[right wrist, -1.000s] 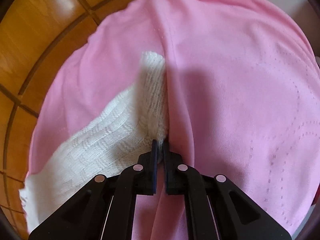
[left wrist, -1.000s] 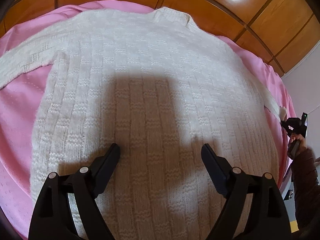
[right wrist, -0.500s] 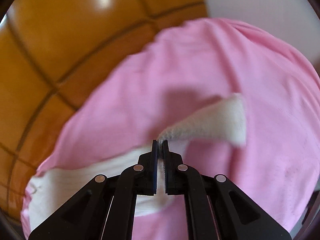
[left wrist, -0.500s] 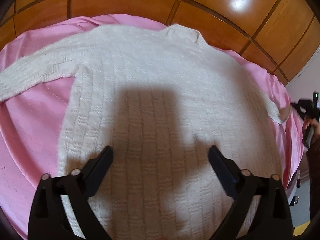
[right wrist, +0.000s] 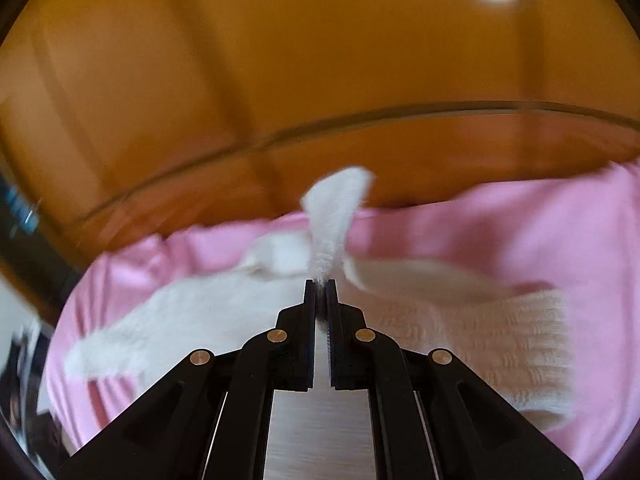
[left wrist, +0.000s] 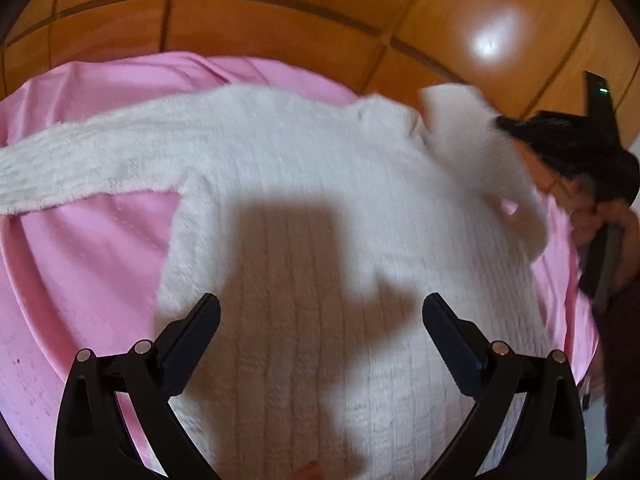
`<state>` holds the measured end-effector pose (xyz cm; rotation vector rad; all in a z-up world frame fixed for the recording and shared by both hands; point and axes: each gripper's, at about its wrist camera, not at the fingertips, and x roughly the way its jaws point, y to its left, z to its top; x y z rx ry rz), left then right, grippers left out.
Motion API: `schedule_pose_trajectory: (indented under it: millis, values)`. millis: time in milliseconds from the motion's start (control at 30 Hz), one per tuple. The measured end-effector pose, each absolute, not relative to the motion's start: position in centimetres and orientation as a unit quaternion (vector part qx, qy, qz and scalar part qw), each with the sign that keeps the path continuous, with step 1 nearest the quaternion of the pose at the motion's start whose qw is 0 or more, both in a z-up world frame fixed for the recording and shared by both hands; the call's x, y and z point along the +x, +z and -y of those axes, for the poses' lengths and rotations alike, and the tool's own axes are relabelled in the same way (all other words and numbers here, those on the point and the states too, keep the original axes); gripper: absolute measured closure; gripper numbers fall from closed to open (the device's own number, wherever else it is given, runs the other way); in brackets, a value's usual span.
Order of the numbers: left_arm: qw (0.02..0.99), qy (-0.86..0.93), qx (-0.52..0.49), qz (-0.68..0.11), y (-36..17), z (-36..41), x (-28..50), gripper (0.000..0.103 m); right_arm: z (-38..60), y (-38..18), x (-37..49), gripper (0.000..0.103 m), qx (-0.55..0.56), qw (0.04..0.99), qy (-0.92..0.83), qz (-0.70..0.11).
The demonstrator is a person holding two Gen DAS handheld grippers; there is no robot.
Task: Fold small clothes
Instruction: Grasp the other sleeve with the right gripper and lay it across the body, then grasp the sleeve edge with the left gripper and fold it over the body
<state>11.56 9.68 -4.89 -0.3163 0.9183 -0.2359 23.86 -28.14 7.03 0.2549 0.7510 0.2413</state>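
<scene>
Sweater [left wrist: 304, 208] lies flat on the pink sheet [left wrist: 80, 248], one sleeve [right wrist: 336, 216] lifted near its right edge. Right gripper [right wrist: 320, 284] pinches that sleeve tight. Left gripper [left wrist: 320, 316] hangs spread wide over the sweater's middle.

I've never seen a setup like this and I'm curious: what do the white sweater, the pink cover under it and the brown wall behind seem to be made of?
The white sweater looks like soft, fuzzy knitted yarn, wool or acrylic: ribbed blocks show in its surface. The pink cover seems a thin smooth fabric, with creases and faint stitched dots. The brown wall looks like glossy varnished wood panelling: it mirrors a lamp and has dark grooves.
</scene>
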Motion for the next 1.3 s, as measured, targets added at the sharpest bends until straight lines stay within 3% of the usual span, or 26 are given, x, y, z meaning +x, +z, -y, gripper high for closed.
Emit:
schedule_pose_trajectory:
  millis: [100,167,233,267,367,567,733,767,833,867,900,1167,1300]
  values:
    - [0.875,-0.125,-0.162,-0.439,-4.6,-10.6,12.0,0.002,21.9,5.9,23.1,0.1,0.094,0.9,0.193,-0.38]
    - [0.872,-0.127,-0.167,-0.442,-4.4,-11.1,12.3,0.002,20.1,5.6,22.5,0.089,0.098,0.892,0.218,-0.383]
    - [0.863,-0.121,-0.181,-0.455,-4.4,-11.7,12.8,0.003,20.8,5.8,21.5,0.051,0.129,0.891,0.222,-0.374]
    - [0.857,-0.124,-0.2,-0.459,-4.5,-12.1,13.2,0.003,21.4,5.8,20.9,0.046,0.143,0.892,0.218,-0.37]
    - [0.849,-0.128,-0.229,-0.459,-4.4,-12.6,14.8,0.004,24.9,5.4,18.6,0.044,0.173,0.894,0.196,-0.364]
    - [0.836,-0.148,-0.238,-0.471,-4.3,-10.9,19.4,0.025,33.3,1.6,12.6,0.037,0.198,0.89,0.116,-0.394]
    - [0.824,-0.158,-0.234,-0.492,-5.7,-8.3,23.4,0.026,39.1,-1.4,7.9,0.037,0.251,0.878,0.061,-0.402]
    - [0.821,-0.157,-0.232,-0.498,-6.1,-7.6,24.2,0.034,40.2,-1.8,7.1,0.037,0.265,0.875,0.052,-0.401]
    - [0.808,-0.168,-0.233,-0.514,-7.2,-6.3,25.6,0.063,41.3,-2.3,6.4,0.037,0.28,0.87,0.041,-0.403]
    - [0.804,-0.173,-0.229,-0.52,-7.4,-5.8,25.9,0.09,41.8,-2.6,6.3,0.037,0.283,0.869,0.034,-0.404]
    - [0.806,-0.173,-0.219,-0.523,-7.3,-5.2,26.3,0.096,42.1,-2.8,6.3,0.037,0.287,0.868,0.031,-0.404]
    - [0.868,-0.198,-0.266,-0.369,3.0,-9.0,24.5,0.097,40.9,-0.5,9.0,0.037,0.286,0.885,0.041,-0.365]
    - [0.881,-0.161,-0.213,-0.39,2.2,-9.5,24.4,0.097,39.3,-0.1,10.6,0.037,0.277,0.888,0.058,-0.362]
